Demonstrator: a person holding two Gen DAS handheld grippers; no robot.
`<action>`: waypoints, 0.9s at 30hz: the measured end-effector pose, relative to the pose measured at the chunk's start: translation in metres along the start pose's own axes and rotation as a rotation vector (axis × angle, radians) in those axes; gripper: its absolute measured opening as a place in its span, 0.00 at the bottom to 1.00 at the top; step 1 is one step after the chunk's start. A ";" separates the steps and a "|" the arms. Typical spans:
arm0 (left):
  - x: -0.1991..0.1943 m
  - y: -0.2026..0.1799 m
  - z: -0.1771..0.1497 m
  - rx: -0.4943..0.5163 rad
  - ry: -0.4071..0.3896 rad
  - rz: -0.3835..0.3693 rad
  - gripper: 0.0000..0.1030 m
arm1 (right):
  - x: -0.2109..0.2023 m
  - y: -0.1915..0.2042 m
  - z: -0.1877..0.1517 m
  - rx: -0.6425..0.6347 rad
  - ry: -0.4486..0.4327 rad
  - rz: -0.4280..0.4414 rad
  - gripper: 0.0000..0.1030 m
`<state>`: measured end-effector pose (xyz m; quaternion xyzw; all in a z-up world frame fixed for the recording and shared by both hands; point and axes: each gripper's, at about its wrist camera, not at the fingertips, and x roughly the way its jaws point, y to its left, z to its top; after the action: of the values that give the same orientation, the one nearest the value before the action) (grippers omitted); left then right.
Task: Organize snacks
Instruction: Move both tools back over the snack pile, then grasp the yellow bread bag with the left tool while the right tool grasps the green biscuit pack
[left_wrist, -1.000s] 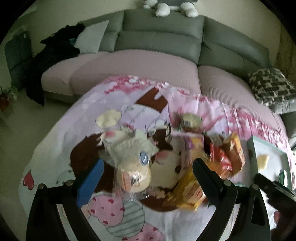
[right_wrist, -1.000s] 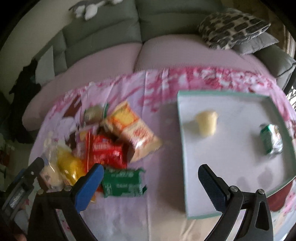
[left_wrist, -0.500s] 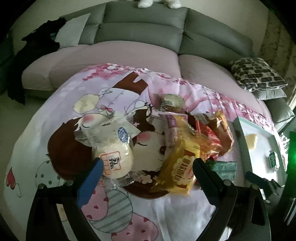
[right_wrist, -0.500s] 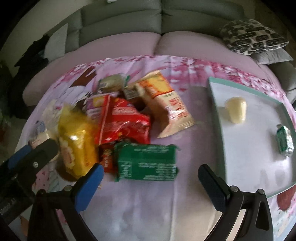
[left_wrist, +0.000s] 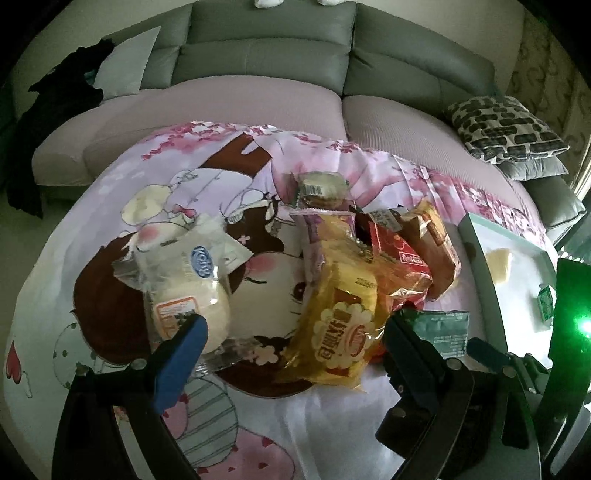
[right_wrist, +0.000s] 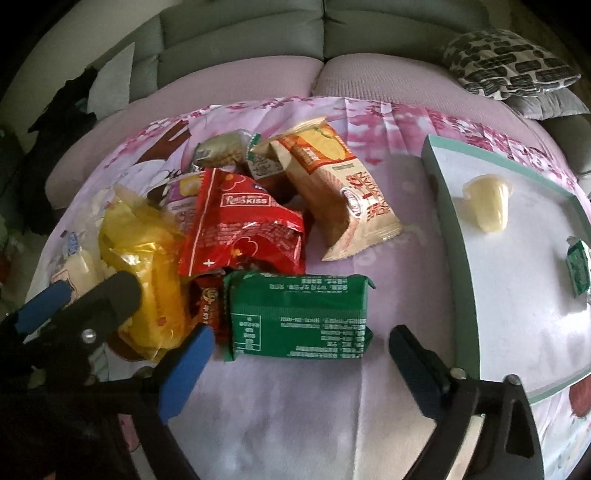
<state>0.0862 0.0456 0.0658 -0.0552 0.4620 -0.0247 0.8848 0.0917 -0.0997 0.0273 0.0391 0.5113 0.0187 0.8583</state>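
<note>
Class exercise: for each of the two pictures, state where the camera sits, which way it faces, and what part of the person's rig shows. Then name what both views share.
Left wrist: on the left gripper, facing the grey sofa over a clear-wrapped pale bun; its open fingers show.
Right wrist: on the right gripper, facing the flat green snack packet and white tray; its open fingers show.
Shared: yellow snack bag, tray, sofa.

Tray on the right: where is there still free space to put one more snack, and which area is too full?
The tray is mostly bare: its near half, and the strip between the pale cup and the small green packet. The cloth between the green pack and the tray is free too. The snack pile on the left is crowded.
</note>
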 end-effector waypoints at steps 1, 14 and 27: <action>0.002 -0.001 0.000 0.002 0.006 0.001 0.94 | 0.001 0.000 0.000 0.001 0.004 0.001 0.91; 0.013 -0.012 0.000 0.005 0.022 -0.073 0.43 | -0.003 -0.006 0.001 0.020 -0.006 0.045 0.68; -0.003 -0.012 0.005 0.003 -0.042 -0.098 0.37 | -0.015 -0.003 0.000 0.027 -0.031 0.079 0.63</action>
<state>0.0886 0.0343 0.0729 -0.0769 0.4402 -0.0678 0.8920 0.0842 -0.1033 0.0399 0.0712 0.4961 0.0449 0.8641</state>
